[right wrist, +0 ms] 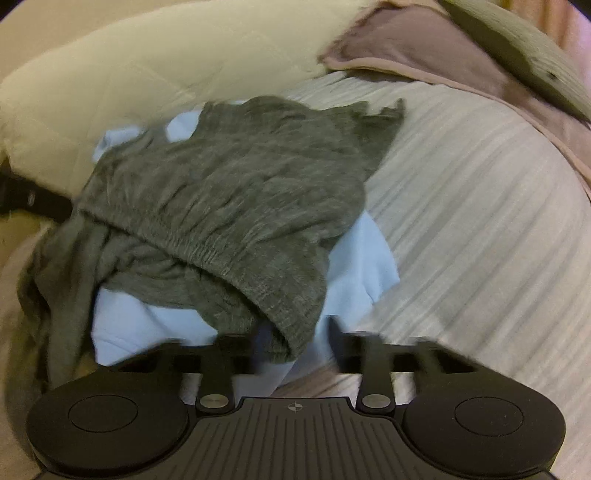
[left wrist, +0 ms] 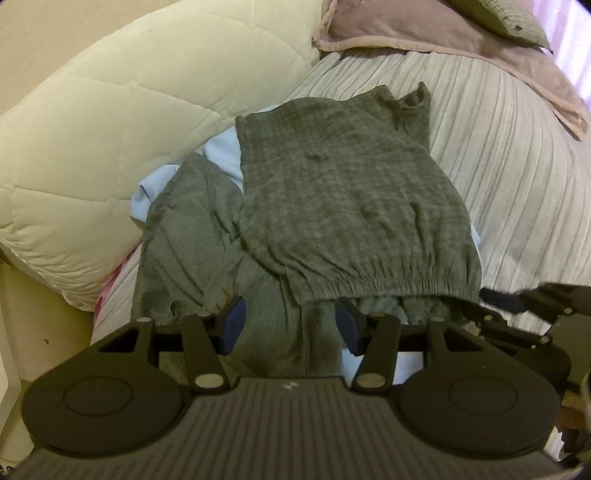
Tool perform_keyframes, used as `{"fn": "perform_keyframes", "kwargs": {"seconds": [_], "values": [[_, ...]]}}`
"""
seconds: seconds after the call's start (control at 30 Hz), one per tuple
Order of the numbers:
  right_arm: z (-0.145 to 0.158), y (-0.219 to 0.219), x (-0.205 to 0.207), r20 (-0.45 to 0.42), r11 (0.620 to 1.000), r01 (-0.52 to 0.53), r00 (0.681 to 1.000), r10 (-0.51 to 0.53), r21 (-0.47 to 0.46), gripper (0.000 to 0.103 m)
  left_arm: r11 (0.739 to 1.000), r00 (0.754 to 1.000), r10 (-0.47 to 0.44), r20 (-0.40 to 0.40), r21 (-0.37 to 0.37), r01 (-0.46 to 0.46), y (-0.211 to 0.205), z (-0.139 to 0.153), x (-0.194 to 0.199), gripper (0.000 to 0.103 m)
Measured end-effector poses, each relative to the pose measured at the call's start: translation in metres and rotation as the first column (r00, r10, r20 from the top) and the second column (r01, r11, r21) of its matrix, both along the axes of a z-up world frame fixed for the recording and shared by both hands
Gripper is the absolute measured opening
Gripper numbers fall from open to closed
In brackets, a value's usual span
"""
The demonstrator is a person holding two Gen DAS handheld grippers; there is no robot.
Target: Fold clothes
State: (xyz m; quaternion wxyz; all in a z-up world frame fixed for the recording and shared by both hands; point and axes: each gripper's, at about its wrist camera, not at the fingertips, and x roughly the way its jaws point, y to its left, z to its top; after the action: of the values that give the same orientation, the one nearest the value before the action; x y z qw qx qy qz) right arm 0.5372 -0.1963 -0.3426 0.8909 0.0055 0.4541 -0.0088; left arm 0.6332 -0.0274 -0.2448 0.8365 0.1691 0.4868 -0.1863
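A grey knit garment (left wrist: 343, 192) with an elastic waistband (left wrist: 399, 284) lies on the striped bedspread (left wrist: 517, 155), folded over more grey cloth (left wrist: 184, 236) and a light blue garment (left wrist: 221, 151). My left gripper (left wrist: 290, 325) is open, its jaws either side of the grey cloth just below the waistband. The right wrist view is blurred: my right gripper (right wrist: 295, 343) is open around the waistband's near corner (right wrist: 284, 325) of the grey garment (right wrist: 240, 177), over the blue garment (right wrist: 365, 251). The right gripper also shows in the left wrist view (left wrist: 524, 299).
A quilted cream duvet (left wrist: 110, 129) is bunched at the left. A mauve blanket (left wrist: 461, 40) and a grey-green pillow (left wrist: 506, 18) lie at the far right. The striped bedspread (right wrist: 480, 221) stretches to the right. The bed's edge is at the lower left.
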Motion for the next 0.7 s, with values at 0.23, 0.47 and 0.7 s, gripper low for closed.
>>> {"fn": "perform_keyframes", "kwargs": {"seconds": [0.23, 0.47, 0.7], "values": [[0.063, -0.017, -0.023, 0.259, 0.999, 0.040, 0.965, -0.039, 0.000, 0.002, 0.999, 0.999, 0.000, 0.053, -0.042, 0.003, -0.003, 0.031, 0.001, 0.050], [0.164, -0.033, -0.082, 0.506, 0.987, 0.158, 0.852, -0.135, -0.004, 0.000, 0.992, 0.985, -0.030, 0.169, -0.112, 0.049, -0.003, 0.098, -0.035, 0.050], [0.254, -0.033, -0.207, 0.639, 0.963, 0.271, 0.743, -0.199, -0.015, 0.000, 0.965, 0.963, -0.151, 0.222, -0.176, 0.192, -0.015, 0.144, -0.134, 0.050]]}}
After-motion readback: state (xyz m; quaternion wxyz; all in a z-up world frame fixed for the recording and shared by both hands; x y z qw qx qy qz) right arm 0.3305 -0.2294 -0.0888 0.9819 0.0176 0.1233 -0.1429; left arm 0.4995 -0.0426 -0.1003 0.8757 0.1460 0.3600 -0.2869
